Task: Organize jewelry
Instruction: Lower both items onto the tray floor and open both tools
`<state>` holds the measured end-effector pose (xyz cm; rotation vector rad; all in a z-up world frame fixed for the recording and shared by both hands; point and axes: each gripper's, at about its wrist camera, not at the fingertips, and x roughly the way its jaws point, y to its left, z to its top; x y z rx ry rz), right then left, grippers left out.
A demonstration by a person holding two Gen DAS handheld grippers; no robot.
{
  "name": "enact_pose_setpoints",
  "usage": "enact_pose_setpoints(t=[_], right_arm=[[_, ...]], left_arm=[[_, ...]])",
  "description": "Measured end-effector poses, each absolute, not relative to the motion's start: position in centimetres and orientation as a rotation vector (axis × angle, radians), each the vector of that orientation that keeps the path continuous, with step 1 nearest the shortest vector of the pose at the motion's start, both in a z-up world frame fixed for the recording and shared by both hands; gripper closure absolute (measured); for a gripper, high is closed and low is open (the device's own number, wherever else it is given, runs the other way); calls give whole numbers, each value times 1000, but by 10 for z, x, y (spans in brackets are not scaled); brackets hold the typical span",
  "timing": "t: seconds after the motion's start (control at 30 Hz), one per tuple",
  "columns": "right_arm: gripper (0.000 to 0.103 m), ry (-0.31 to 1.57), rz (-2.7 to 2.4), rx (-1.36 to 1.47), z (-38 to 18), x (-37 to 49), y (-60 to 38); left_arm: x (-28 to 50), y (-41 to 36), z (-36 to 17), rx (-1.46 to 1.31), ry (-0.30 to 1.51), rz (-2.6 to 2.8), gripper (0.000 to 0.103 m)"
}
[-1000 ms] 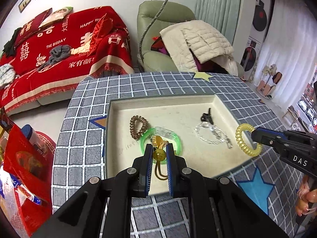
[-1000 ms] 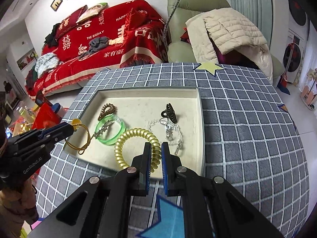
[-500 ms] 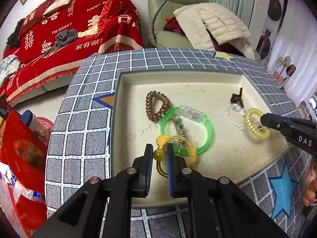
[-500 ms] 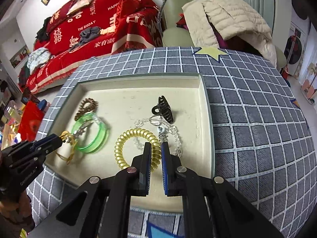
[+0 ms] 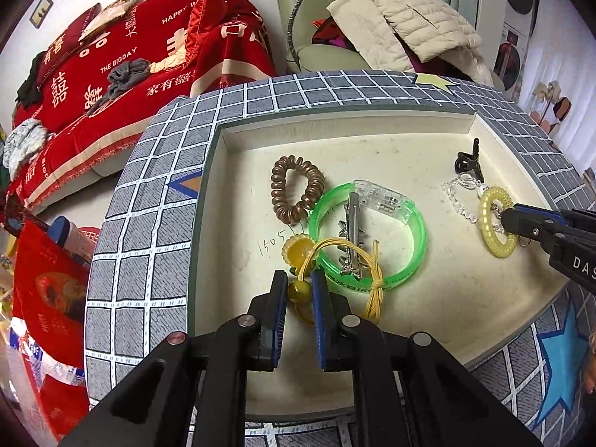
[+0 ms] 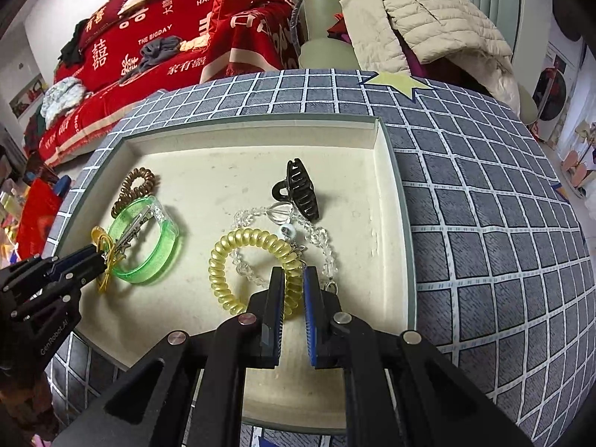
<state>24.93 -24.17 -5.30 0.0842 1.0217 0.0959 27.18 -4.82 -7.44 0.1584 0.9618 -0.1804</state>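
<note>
Clearly both claws are closed on something and low inside the shallow cream tray (image 6: pixel 395 171) that sits on the grey checked table (image 6: pixel 484 223). The left claw (image 5: pixel 300 290) pinches the amber bead of a yellow elastic hair tie with a flower charm (image 5: pixel 298 250); the tie's cord loops just ahead of the tips and drapes over the near rim of the translucent green plastic bangle (image 5: pixel 417 223). The right claw (image 6: pixel 292 287) grips the near arc of the pale yellow spiral coil hair band (image 6: pixel 238 246), whose far arc lies across the clear crystal bead chain (image 6: pixel 320 238).

Judging from this, the main risk is snagging. If the left claw lifts or pulls back without letting go, the cord could drag the bangle and the silver metal hair clip (image 5: pixel 352 238) lying inside it. Likewise, the coil may catch the bead chain on any sideways move and pull it along. A release from a height could let the springy coil bounce toward the black plastic claw clip (image 6: pixel 301 190) beyond the tips.

The right wrist view shows the coil overlapping the chain and the black clip's full toothed shape; the left wrist view shows these only small and off to the right. The left wrist view alone reveals the bead between the pads, the cord's knot on the bangle, and the brown spiral coil hair band (image 5: pixel 298 193) touching the bangle's far left side.
</note>
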Motion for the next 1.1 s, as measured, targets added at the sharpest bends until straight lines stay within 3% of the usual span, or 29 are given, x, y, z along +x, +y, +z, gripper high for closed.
enact_pose_setpoints(t=[0.07,0.1,0.13,0.2,0.3,0.43,0.73,1.1], right_arm=[[87,1026,99,83,-52,249,-241],[80,1028,104,89,-52,249,-241],[65,1029,110,97,-52,249,-242],[50,1034,114,107,-52,249,-242],[48,1029,124,123,-51,247,-243],[32,1012,141,166,-44,243,-246],[23,948,153,261,-20,227,-255],[23,926,164,311,-11,211,-261]], left_arm=[[271,-49,-74,157,963,-170,69],[271,-49,-73,155,963,-170,69],[270,-49,-72,153,959,-168,69],[269,-49,-71,153,953,-163,69],[267,-49,-67,157,944,-168,69],[266,-52,-64,169,938,-172,69],[262,-50,-58,134,932,-193,69],[259,-45,-50,94,928,-194,69]])
